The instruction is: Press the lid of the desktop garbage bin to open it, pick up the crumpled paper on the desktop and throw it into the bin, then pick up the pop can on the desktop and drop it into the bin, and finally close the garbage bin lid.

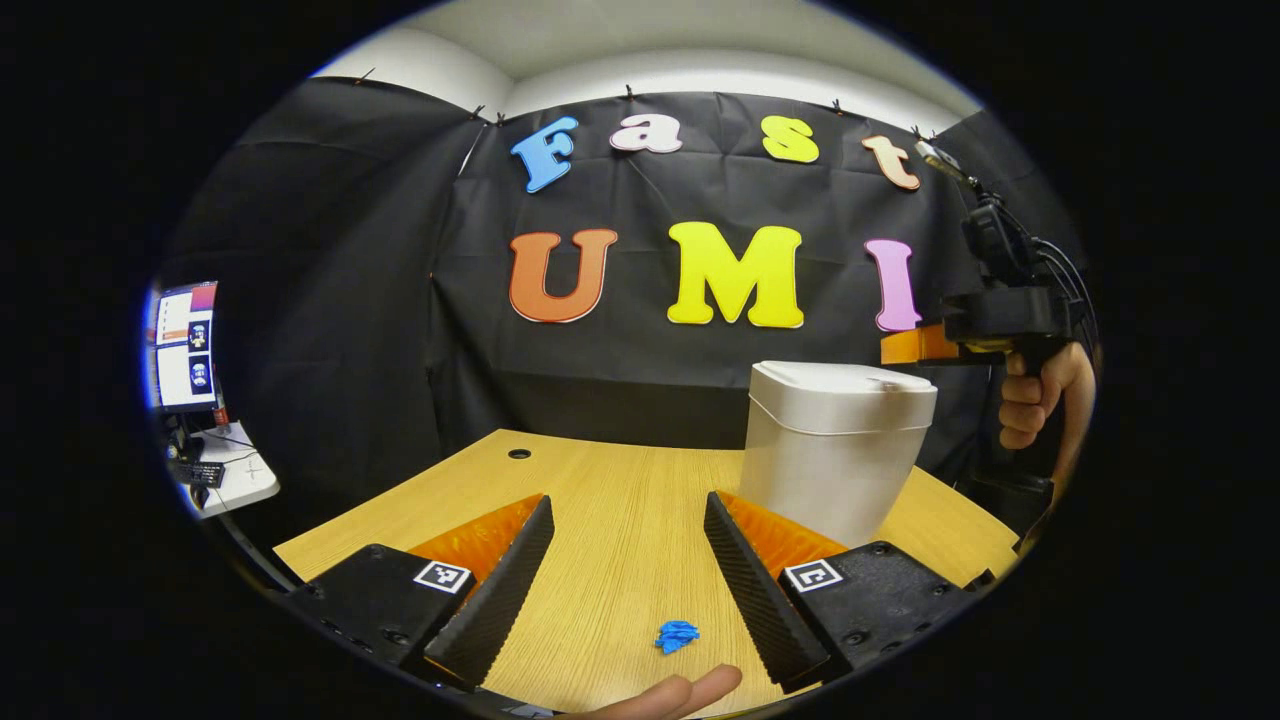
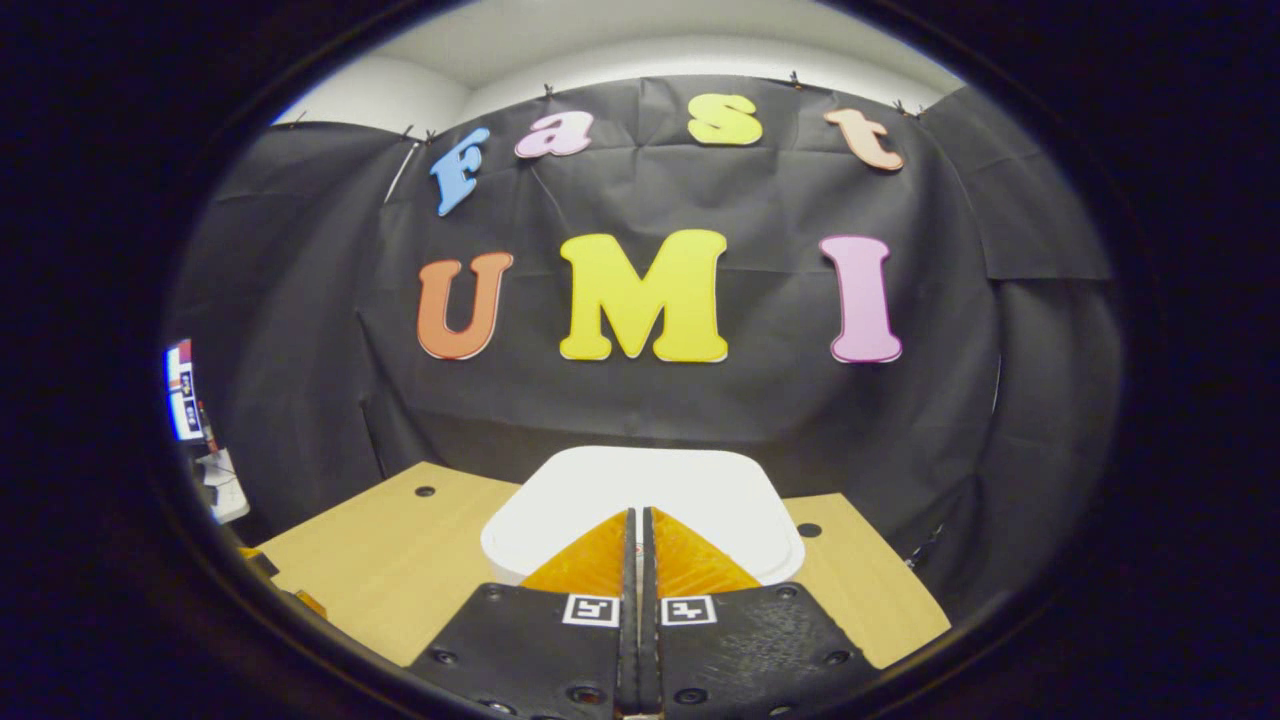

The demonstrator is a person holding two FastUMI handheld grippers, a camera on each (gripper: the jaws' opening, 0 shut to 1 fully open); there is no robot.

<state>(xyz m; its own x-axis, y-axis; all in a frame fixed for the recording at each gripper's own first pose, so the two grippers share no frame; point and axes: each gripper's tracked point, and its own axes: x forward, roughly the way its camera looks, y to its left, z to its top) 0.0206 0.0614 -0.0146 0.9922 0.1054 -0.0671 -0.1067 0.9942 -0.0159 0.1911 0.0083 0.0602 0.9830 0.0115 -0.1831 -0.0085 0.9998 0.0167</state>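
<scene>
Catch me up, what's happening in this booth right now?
A person holds a gripper in each hand at a wooden desk. The right gripper, fingers together, is poised over the closed lid of the desktop garbage bin, apparently about to press it; contact is unclear. The left gripper waits open above the desk, with blue crumpled paper between its fingers, not gripped.

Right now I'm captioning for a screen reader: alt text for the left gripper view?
An open hand-held gripper hovers over a wooden desk, a small blue crumpled paper lying between its fingers. A closed white bin stands ahead right, the other hand-held gripper above its lid.
</scene>
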